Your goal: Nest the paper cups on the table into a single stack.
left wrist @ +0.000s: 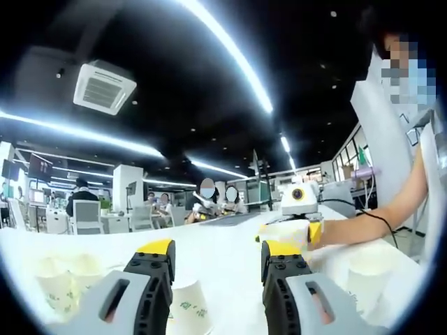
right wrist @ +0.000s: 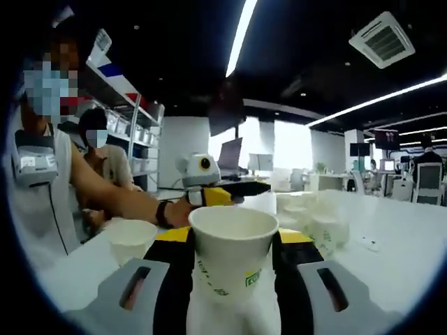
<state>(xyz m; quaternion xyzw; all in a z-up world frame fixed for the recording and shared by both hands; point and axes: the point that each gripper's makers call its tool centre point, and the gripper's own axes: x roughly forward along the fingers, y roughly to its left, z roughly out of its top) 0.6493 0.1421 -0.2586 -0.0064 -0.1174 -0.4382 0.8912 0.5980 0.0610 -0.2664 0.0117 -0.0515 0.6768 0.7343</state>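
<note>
- My right gripper (right wrist: 230, 241) has its yellow-tipped jaws clamped on a white paper cup (right wrist: 232, 246), upright, mouth open, green print on the side.
- It sits on top of more white cups nested below (right wrist: 234, 310).
- Another cup (right wrist: 130, 239) stands on the white table (right wrist: 398, 244) to the left.
- My other gripper (right wrist: 230, 192) is further back, over a cluster of cups (right wrist: 314, 220).

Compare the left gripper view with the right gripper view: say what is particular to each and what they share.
Left gripper view: the open left hand-held gripper with a loose cup ahead. Right gripper view: the right hand-held gripper clamping an upright held cup. Both: the white table, spare cups, a person's arm.
</note>
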